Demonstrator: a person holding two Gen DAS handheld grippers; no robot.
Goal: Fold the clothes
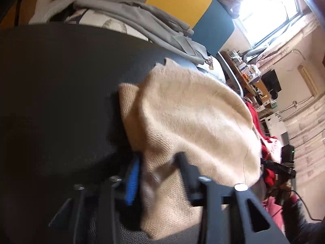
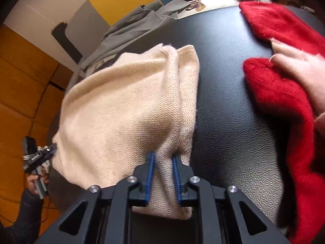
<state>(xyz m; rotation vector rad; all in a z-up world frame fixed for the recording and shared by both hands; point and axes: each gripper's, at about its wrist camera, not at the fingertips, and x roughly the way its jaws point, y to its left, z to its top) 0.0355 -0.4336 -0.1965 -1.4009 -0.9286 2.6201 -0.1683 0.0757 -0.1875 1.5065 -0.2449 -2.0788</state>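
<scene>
A cream knit garment (image 1: 193, 118) (image 2: 121, 105) is bunched up on the black leather-like tabletop (image 2: 227, 101), held between both grippers. In the right wrist view my right gripper (image 2: 163, 162) pinches a fold of its near edge between the blue pads (image 2: 151, 174). My left gripper (image 1: 159, 172) is blurred in its own view, with cream fabric gathered between its fingers. From the right wrist view, the left gripper (image 2: 53, 149) meets the garment's far left edge, with a hand (image 2: 34, 181) holding it.
A red fuzzy garment (image 2: 284, 93) (image 1: 268, 142) with a pale pink piece (image 2: 300, 71) lies at the table's right. A grey garment (image 2: 142, 20) (image 1: 142, 16) is heaped at the far edge. Bare tabletop (image 1: 61, 91) stretches to the cream garment's other side.
</scene>
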